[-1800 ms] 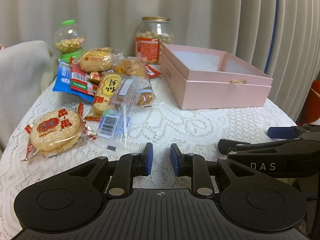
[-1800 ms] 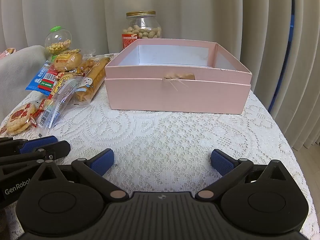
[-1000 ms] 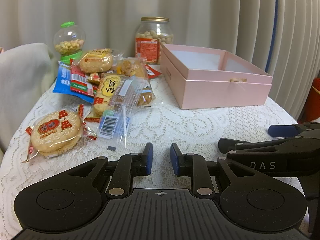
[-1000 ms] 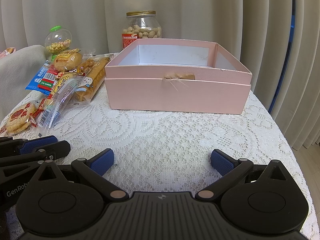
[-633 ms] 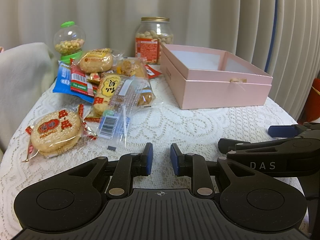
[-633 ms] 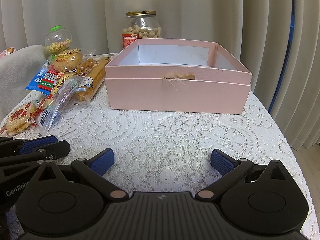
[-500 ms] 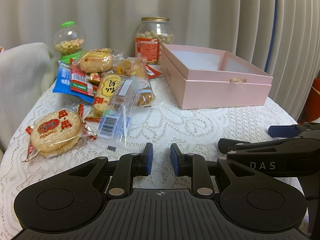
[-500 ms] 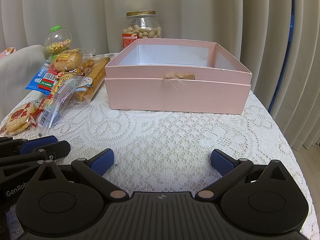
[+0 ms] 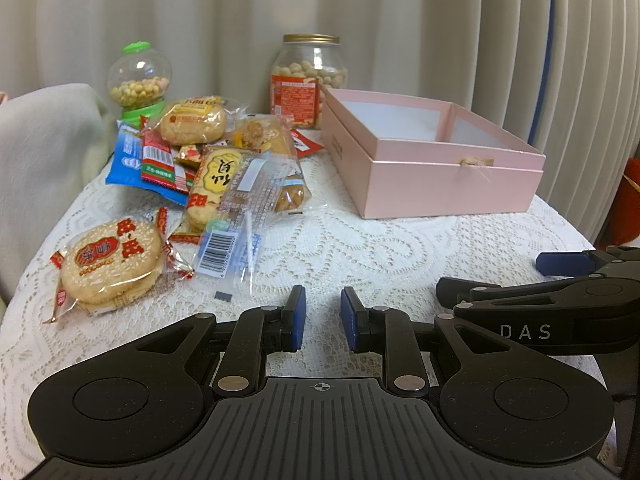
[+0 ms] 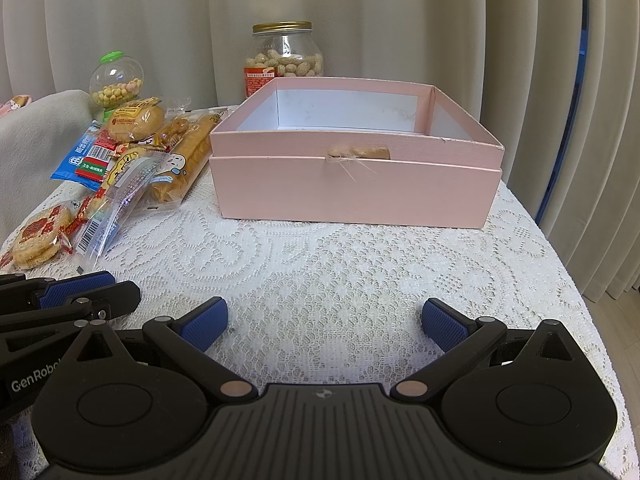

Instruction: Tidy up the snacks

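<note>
A heap of wrapped snacks lies on the left of the lace-covered table: a round sesame cracker pack [image 9: 112, 260] [image 10: 38, 244], a clear wrapper with a barcode [image 9: 236, 224], a yellow rice cracker pack [image 9: 212, 184], a bun pack [image 9: 192, 122] and a blue packet [image 9: 124, 156]. An open, empty pink box [image 9: 448, 184] [image 10: 352, 192] stands to the right of them. My left gripper [image 9: 322, 308] hovers near the table's front edge, its pads a narrow gap apart with nothing between. My right gripper [image 10: 324, 320] is wide open and empty in front of the box.
A peanut jar [image 9: 308, 80] [image 10: 286, 56] and a green-topped candy dispenser [image 9: 138, 84] [image 10: 114, 84] stand at the back by the curtain. A pale cushion [image 9: 40, 152] borders the table on the left. The table's edge curves off at the right.
</note>
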Motion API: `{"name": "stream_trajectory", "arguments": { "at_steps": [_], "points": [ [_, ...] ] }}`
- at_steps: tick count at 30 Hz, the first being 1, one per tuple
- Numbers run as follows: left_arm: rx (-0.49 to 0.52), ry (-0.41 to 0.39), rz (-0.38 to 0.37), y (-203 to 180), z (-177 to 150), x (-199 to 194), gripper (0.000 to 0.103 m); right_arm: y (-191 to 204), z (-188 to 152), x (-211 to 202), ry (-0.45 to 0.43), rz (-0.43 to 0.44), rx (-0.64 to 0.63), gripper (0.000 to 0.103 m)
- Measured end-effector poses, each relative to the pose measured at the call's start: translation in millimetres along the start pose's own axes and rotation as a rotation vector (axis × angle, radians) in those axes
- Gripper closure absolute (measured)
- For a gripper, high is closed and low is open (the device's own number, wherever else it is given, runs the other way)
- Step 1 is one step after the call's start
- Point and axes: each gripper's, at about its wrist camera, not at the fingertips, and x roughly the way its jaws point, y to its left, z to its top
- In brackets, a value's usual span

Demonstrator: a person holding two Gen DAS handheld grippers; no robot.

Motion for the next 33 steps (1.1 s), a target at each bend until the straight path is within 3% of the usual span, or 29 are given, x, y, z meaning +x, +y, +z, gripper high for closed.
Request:
{"name": "stream_trajectory", "arguments": {
  "at_steps": [33],
  "points": [
    [-0.014, -0.005, -0.003, 0.7, -0.5, -0.6, 0.078, 0.1, 0.5, 0.5, -0.001, 0.001, 0.000, 0.000]
  ]
}}
